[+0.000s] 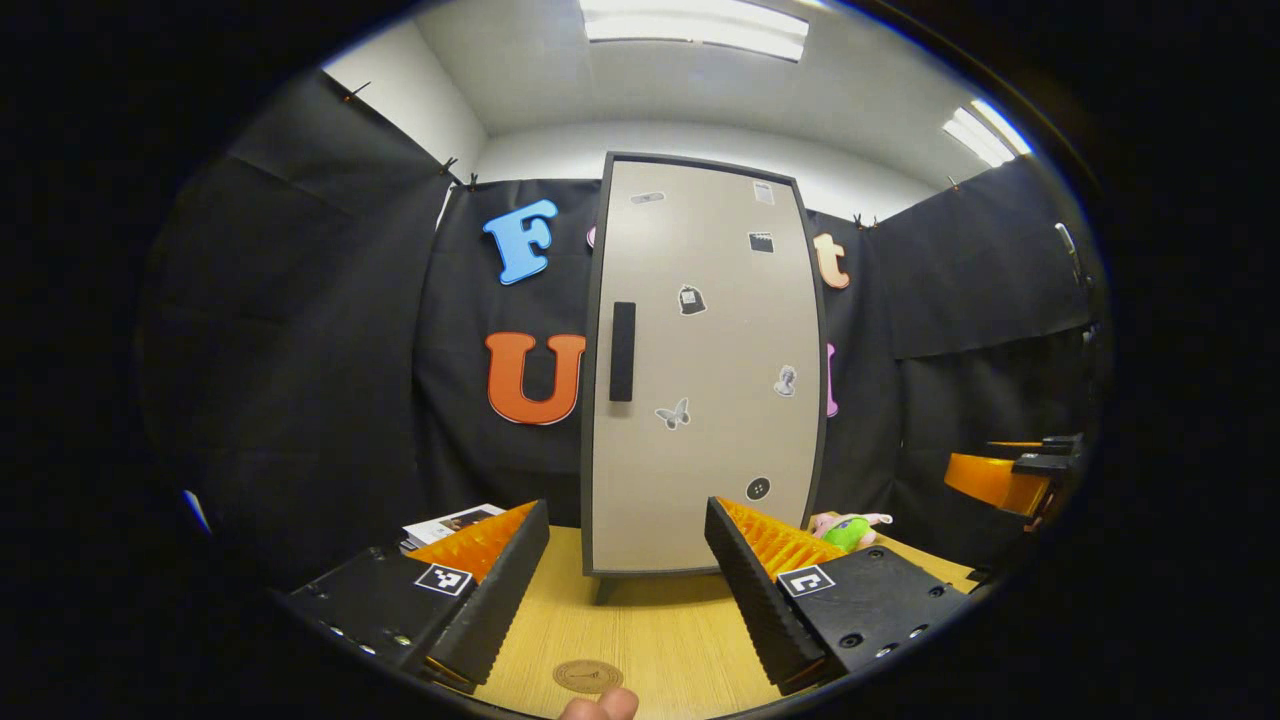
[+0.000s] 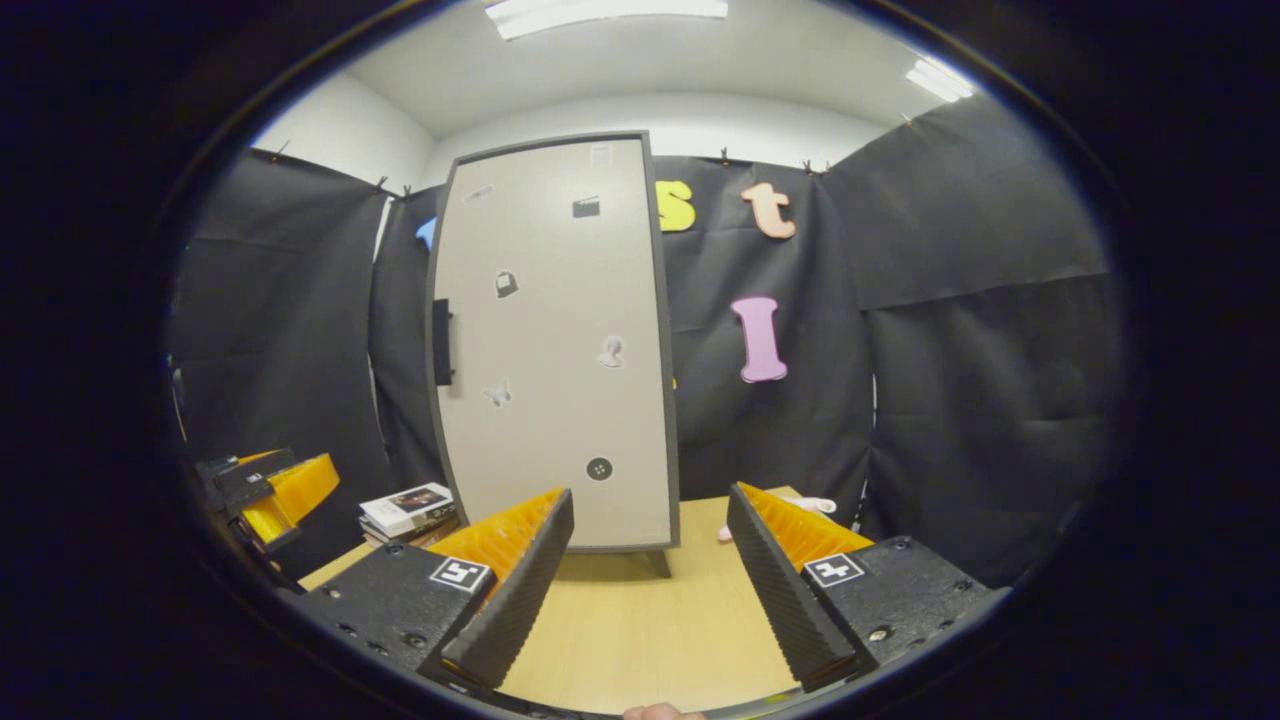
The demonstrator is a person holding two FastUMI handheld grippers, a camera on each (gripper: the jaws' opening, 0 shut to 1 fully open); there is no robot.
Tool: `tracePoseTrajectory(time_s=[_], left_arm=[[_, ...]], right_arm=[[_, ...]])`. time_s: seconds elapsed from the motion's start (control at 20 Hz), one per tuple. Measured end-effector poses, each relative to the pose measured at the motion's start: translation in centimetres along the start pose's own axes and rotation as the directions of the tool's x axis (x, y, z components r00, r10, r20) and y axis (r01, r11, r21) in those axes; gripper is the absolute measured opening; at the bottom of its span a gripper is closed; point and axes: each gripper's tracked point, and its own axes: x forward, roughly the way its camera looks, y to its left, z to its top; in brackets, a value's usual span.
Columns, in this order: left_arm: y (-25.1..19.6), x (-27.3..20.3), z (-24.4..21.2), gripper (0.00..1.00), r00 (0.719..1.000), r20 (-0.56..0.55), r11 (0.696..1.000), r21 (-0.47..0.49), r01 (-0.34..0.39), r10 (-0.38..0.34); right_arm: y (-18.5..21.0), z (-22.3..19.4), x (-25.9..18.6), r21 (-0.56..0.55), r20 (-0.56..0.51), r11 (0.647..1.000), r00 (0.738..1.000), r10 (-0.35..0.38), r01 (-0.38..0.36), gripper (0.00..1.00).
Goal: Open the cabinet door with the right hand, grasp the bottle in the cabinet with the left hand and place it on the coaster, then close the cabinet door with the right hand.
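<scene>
Cabinet [image 1: 700, 370] stands upright on the wooden table [image 1: 650, 620] against the black booth wall, door closed flush, dark vertical handle [image 1: 622, 351] on the door's left edge, small stickers scattered over the door face. In the right gripper view the same cabinet [image 2: 555, 350] sits left of centre, handle [image 2: 441, 342] at its left edge, door shut. Bottle not visible with the door closed. Left gripper [image 1: 627, 570] held level over the near table, pointed straight at the cabinet front, fingers spread wide, nothing between them, well short of the door. Right gripper [image 2: 650, 560] also level and forward-facing, aimed at the cabinet's lower right corner, fingers wide apart, empty, not touching door or handle. From the left gripper view the right gripper [image 1: 1010, 475] shows far right, well apart; from the right gripper view the left gripper [image 2: 275, 490] shows far left. Stack of books [image 2: 410, 510] on the table left of the cabinet. Pink and green soft toy [image 1: 848, 528] on the table right of the cabinet base. Round coaster [image 1: 587, 675] lies flat on the table near the left gripper, a fingertip [image 1: 600, 706] at the bottom edge just beside it.
</scene>
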Motion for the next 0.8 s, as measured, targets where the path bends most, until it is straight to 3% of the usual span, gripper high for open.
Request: tracePoseTrajectory(time_s=[0.35, 0.4, 0.45, 0.6, 0.8], left_arm=[[0.2, -1.1, -0.4, 0.95, 1.000, -0.009, 1.000, -0.002, -0.003, 0.003], [0.1, -1.2, -0.4, 0.95, 1.000, -0.011, 1.000, -0.002, -0.002, 0.002], [0.2, -1.5, -0.4, 0.95, 1.000, -0.010, 1.000, 0.001, -0.003, 0.003], [0.2, -1.8, -0.3, 0.95, 1.000, -0.006, 1.000, 0.005, -0.004, 0.004], [0.2, -2.0, -0.3, 0.95, 1.000, -0.006, 1.000, 0.013, 0.000, 0.000]], right_arm=[[6.3, 3.7, 5.7, -0.029, 0.032, 0.981, 0.980, 0.195, -0.194, 0.99], [7.4, 4.2, 6.8, -0.029, 0.033, 0.976, 0.976, 0.215, -0.214, 0.94], [8.5, 4.4, 7.7, -0.024, 0.027, 0.972, 0.971, 0.236, -0.236, 0.99], [12.0, 5.7, 10.5, -0.016, 0.026, 0.950, 0.949, 0.313, -0.313, 0.99], [15.5, 7.2, 14.4, -0.030, 0.033, 0.935, 0.934, 0.355, -0.354, 0.95]])
